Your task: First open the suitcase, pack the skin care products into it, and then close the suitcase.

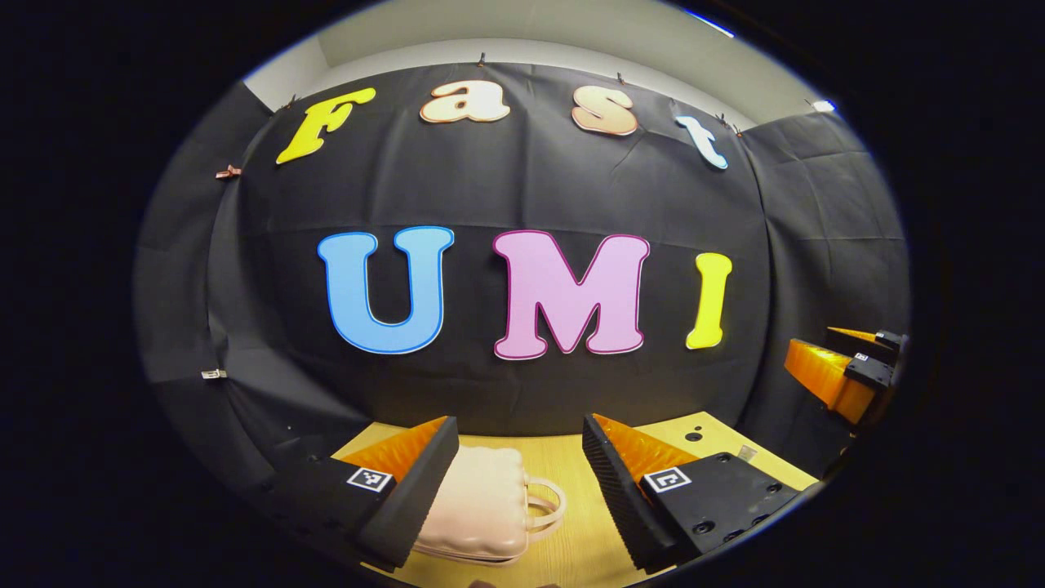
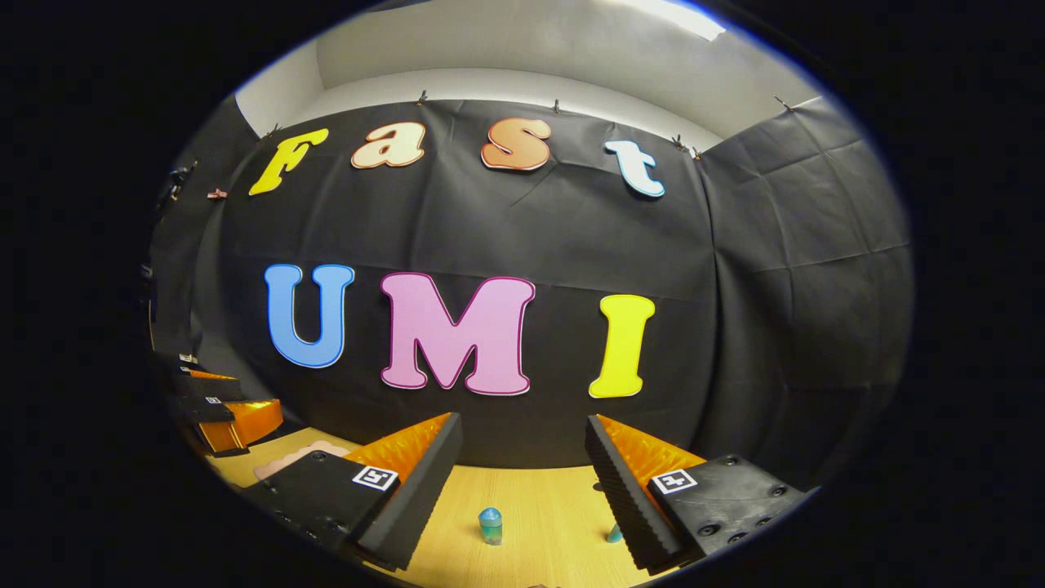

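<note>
In the left gripper view the left gripper [image 1: 518, 490] hung with fingers apart above the closed pink suitcase [image 1: 482, 506] on the wooden table [image 1: 571, 531]. The right gripper [image 2: 522, 490], likewise spread, faced a small blue-capped bottle [image 2: 490, 525] standing farther off on bare tabletop.

Right gripper held open above the wooden table

The right gripper [image 2: 522, 482] has its fingers spread wide, nothing between them — a small blue-capped bottle [image 2: 490, 525] stands upright on the table [image 2: 539, 506] beyond, and another bluish item [image 2: 614, 535] peeks out beside the right-hand finger. At far left the left gripper [image 2: 224, 412] hovers near a pale pink suitcase [image 2: 298, 457], partly hidden.
</note>
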A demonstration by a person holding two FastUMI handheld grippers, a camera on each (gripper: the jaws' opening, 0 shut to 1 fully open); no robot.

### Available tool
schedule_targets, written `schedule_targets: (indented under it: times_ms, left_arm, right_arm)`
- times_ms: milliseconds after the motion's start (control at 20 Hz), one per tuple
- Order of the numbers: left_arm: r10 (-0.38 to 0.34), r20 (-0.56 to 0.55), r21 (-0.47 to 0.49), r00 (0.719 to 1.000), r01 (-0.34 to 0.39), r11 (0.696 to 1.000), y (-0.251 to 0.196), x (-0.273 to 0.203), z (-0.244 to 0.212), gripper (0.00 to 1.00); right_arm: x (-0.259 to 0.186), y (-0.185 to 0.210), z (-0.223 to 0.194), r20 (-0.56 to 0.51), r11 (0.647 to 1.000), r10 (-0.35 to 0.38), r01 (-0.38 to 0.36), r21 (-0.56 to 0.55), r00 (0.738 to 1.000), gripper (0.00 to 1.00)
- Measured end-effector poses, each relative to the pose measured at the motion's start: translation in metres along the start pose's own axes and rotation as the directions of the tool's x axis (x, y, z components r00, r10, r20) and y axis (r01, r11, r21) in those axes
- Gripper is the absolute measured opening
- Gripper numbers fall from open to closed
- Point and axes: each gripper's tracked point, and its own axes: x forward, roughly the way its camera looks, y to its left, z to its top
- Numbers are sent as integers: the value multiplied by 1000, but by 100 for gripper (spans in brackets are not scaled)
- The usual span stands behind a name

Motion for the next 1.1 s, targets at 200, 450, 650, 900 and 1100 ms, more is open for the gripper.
schedule_targets:
  times_ms: [200,450,650,900,1100]
  left_arm:
    - [7,-11,2,1000,-7,1000,-1,1,3,96]
    - [46,1,4,999,-46,999,4,-2,16,96]
    - [46,-13,9,999,-45,999,4,-5,12,96]
    - [-1,-123,-32,992,-3,999,-7,18,-36,96]
    - [-28,-269,-43,963,17,999,-28,59,-103,96]
  right_arm:
    - [0,1,1,10,1000,13,-13,6,1000,96]
    - [8,12,-2,-31,998,61,-61,14,998,96]
    - [15,23,-4,-39,995,99,-99,-5,994,96]
    - [13,22,-3,-21,992,126,-126,-8,992,96]
    - [20,0,-9,-29,994,111,-112,-19,993,96]
